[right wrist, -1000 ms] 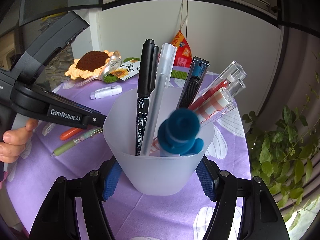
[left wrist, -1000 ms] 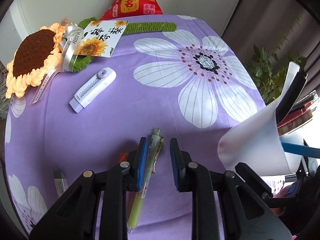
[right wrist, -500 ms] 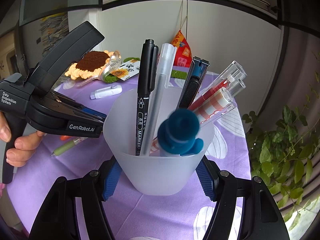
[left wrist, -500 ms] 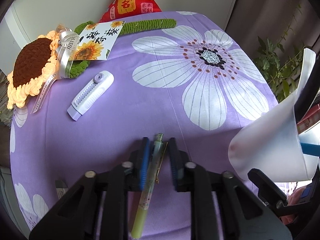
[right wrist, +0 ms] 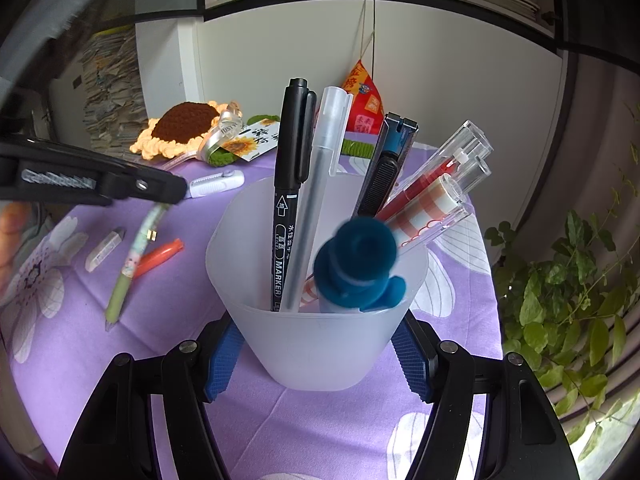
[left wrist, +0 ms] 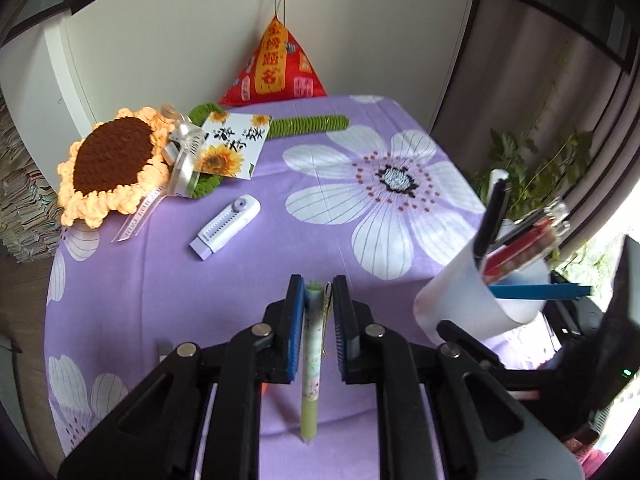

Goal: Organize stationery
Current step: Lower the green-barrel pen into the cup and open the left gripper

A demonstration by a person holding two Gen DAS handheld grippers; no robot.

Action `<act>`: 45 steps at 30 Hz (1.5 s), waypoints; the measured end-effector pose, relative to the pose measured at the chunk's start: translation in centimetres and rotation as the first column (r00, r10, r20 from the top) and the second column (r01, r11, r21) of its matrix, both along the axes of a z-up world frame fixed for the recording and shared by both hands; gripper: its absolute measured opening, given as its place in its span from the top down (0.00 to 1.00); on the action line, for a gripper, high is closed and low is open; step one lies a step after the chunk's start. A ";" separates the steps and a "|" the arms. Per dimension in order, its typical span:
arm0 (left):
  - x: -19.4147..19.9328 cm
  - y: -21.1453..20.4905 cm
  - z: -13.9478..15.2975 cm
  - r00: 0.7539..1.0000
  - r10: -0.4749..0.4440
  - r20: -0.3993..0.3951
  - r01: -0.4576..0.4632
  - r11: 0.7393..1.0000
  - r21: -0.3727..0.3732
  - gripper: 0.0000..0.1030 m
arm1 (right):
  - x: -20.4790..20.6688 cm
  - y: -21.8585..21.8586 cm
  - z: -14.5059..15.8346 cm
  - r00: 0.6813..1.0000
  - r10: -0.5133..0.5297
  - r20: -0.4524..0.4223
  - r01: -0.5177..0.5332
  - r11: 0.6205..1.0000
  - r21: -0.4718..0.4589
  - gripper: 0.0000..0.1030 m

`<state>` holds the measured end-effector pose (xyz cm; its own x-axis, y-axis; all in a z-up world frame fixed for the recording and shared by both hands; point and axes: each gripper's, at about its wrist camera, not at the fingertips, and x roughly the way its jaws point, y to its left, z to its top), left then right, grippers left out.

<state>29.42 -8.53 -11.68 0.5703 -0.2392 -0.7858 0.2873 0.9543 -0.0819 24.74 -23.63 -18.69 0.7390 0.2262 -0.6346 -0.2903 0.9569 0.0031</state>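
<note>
Lifting the pale green floral-barrelled pen [left wrist: 311,364] clear of the purple flower-print surface [left wrist: 224,292], the left claw [left wrist: 317,300] is clamped on its upper barrel, tip hanging down near the surface's front edge. The right claw [right wrist: 316,356] grips the frosted translucent plastic cup [right wrist: 316,344]. Next move, probably: carry the pen above the cup rim and release it tip-down. Legible: "MARKER" on the black marker pen [right wrist: 289,200].

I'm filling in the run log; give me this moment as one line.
left gripper: shut on green pen, lifted | right gripper: shut on pen cup | orange pen: on tablecloth
</note>
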 end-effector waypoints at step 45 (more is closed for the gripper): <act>-2.9 -7.2 6.9 0.972 -0.203 0.121 0.207 0.978 -0.025 0.90 | 0.1 -0.3 0.0 1.000 0.001 -0.001 -0.001 1.000 0.004 0.32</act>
<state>26.51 -15.75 -4.77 0.5936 -0.3881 -0.7050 0.4862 0.8710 -0.0702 24.80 -23.96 -18.73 0.7380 0.2293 -0.6346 -0.2910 0.9567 0.0072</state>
